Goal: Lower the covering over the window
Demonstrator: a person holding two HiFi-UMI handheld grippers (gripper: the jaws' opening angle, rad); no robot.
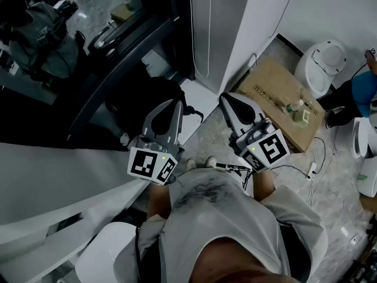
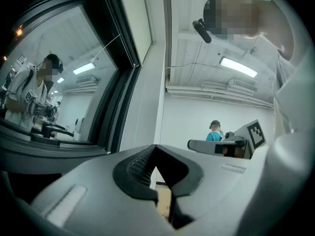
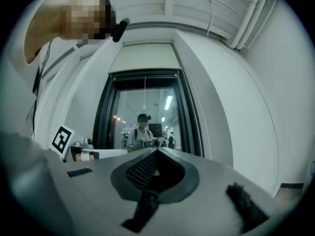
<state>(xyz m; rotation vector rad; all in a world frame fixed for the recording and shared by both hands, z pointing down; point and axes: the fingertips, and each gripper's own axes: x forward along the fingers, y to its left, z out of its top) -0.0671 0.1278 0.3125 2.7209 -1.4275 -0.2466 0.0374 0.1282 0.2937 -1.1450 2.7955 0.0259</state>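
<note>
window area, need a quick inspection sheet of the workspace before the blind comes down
surface: speckled floor
job's things: blind sits high, above the window glass; cord hangs mid-pane, untouched
clutter: cardboard on the floor with a bottle on it
grippers: left tongs and right tongs both shut, empty
cables: thin cables on the floor beside the cardboard
surroundings: white walls; person in blue at the right edge

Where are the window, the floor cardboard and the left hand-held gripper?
Window (image 3: 157,109): right gripper view, on the glass pane.
Cardboard (image 1: 271,99): head view, its flat middle.
Left hand-held gripper (image 1: 175,104): head view, at its closed tips.
</note>
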